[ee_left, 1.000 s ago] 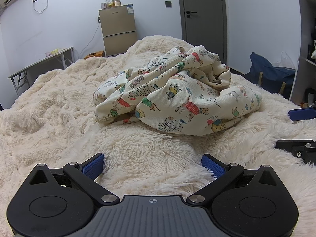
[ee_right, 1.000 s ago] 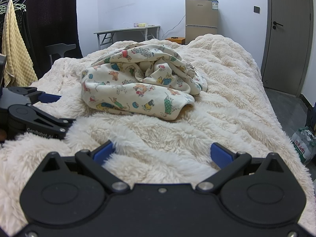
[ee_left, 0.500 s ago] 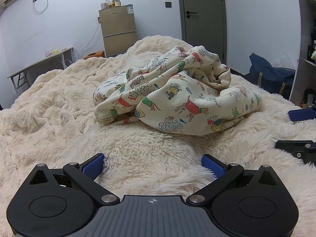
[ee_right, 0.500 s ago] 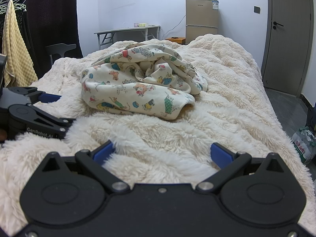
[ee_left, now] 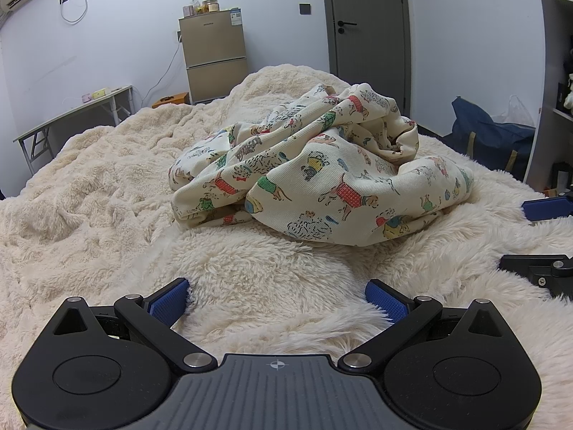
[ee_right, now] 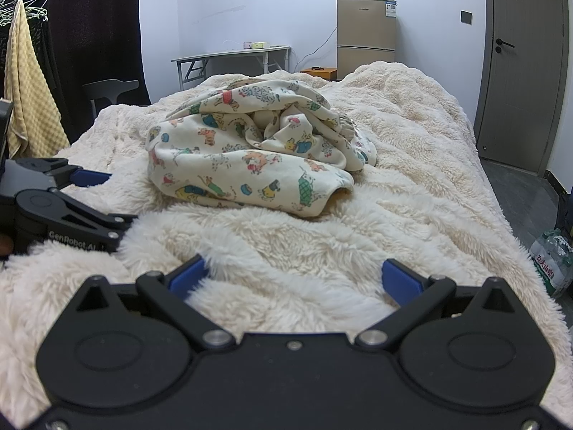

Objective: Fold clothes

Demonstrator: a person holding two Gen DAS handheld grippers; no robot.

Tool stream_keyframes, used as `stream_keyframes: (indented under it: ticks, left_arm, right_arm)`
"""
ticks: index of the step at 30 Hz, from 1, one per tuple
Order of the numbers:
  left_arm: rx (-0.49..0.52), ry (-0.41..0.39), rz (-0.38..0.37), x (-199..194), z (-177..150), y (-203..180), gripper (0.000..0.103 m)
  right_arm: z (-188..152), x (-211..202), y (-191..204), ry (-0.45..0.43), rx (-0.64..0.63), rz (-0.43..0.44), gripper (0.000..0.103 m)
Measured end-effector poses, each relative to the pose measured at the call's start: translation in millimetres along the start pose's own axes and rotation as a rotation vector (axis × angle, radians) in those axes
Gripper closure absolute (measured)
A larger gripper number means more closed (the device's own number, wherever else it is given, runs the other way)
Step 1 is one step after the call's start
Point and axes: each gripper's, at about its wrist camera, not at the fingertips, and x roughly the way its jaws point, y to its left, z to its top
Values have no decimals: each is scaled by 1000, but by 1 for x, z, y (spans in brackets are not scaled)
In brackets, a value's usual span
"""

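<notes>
**Ana:** Left wrist view first. What do we have?

**Ben:** The left gripper (ee_left: 277, 297) sits low on the fluffy cream blanket (ee_left: 89, 215), jaws spread wide, blue pads (ee_left: 168, 299) resting in the pile with nothing between them. Ahead, apart from the fingertips, lies the crumpled garment (ee_left: 322, 186), cream cloth printed with little dogs in coloured coats, heaped in a loose mound in the middle of the bed.

**Ana:** And off to the side?

**Ben:** At the right edge the right gripper (ee_left: 548, 240) pokes in, one blue finger above, one black link below, resting on the blanket near the garment's right side. Behind the bed: a beige fridge (ee_left: 213, 61), a grey door (ee_left: 365, 28), a folding table (ee_left: 75, 114), a navy bag (ee_left: 490, 136).

**Ana:** Over to the right wrist view.

**Ben:** Same story. The right gripper (ee_right: 293, 276) gapes open, empty, down on the blanket (ee_right: 412, 186). The garment (ee_right: 250, 157) lies ahead and slightly left, untouched. The left gripper (ee_right: 96, 197) shows at the left edge, fingers parted, tips short of the cloth. A yellow checked towel (ee_right: 28, 107) hangs far left, with wire hangers (ee_right: 25, 3) above it.
</notes>
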Motion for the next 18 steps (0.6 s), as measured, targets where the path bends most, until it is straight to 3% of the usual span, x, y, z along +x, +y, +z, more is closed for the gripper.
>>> stream_keyframes:
  ticks: [18]
  left_arm:
    - [-1,0,-3,-1,0,-1,0]
  right_arm:
    - [0,0,-1,2,2,5,0]
